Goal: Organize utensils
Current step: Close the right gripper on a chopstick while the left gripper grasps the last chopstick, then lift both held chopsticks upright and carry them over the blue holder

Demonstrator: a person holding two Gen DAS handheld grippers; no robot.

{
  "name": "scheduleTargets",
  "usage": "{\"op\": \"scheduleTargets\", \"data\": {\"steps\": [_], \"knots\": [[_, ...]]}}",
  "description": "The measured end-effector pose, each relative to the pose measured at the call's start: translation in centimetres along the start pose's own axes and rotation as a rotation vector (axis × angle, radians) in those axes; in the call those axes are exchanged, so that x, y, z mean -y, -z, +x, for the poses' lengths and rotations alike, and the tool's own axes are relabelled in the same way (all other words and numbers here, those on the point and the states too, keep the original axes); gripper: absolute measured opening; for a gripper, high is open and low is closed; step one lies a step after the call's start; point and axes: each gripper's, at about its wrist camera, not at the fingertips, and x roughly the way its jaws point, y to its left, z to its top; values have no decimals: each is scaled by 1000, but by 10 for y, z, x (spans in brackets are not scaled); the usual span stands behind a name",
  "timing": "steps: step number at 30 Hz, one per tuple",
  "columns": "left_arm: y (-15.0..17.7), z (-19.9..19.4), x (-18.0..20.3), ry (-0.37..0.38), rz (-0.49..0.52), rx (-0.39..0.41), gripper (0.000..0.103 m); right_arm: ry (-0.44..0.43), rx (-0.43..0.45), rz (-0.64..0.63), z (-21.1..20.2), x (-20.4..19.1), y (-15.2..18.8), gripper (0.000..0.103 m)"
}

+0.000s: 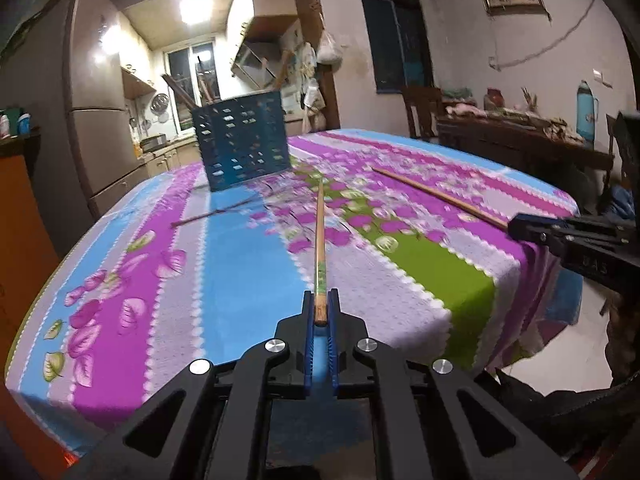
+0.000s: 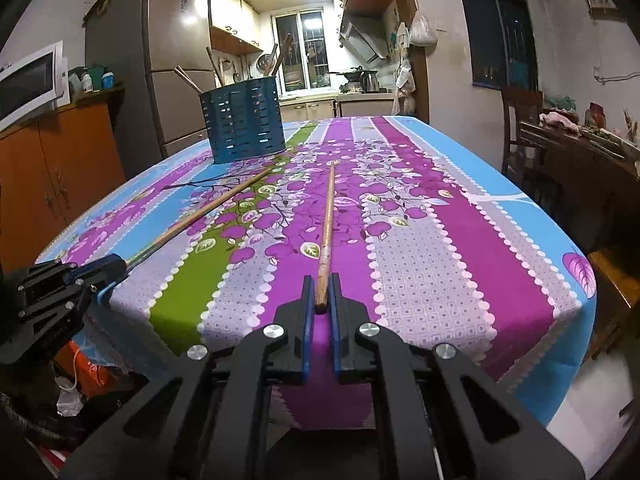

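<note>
In a dim kitchen-side room, the left gripper (image 1: 320, 300) and right gripper (image 2: 321, 284) each clamped one chopstick (image 1: 320, 240) (image 2: 326, 224) lying on the floral tablecloth (image 2: 420, 240), near the blue utensil holder (image 2: 244, 120).

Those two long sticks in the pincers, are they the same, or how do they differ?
The left chopstick has green markings painted near its held end; the right chopstick looks plain brown wood. The left gripper pinches the left chopstick, the right gripper the right one. Both are clamped by their thick ends, and both point across the tablecloth towards the blue utensil holder.
</note>
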Motion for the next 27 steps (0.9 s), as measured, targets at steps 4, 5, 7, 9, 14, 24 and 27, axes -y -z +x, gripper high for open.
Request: {"op": "scheduleTargets", "data": {"steps": [4, 5, 7, 9, 14, 24, 27], "knots": [[-11, -16, -12, -28, -12, 64, 7, 12, 29, -24, -7, -5, -10, 5], [-16, -19, -16, -36, -20, 75, 7, 17, 41, -38, -9, -8, -16, 5], [-25, -28, -25, -58, -32, 103, 7, 18, 63, -64, -14, -11, -26, 5], [-36, -37, -35, -66, -45, 127, 7, 17, 99, -96, -21, -16, -40, 5], [-71, -63, -58, -100, -42, 203, 7, -3, 194, -167, -36, -28, -77, 5], [-145, -84, -101, -92, -54, 266, 7, -68, 315, -246, -42, -50, -152, 5], [-162, -81, -110, -72, -68, 262, 7, -78, 318, -260, -38, -55, -168, 5]]}}
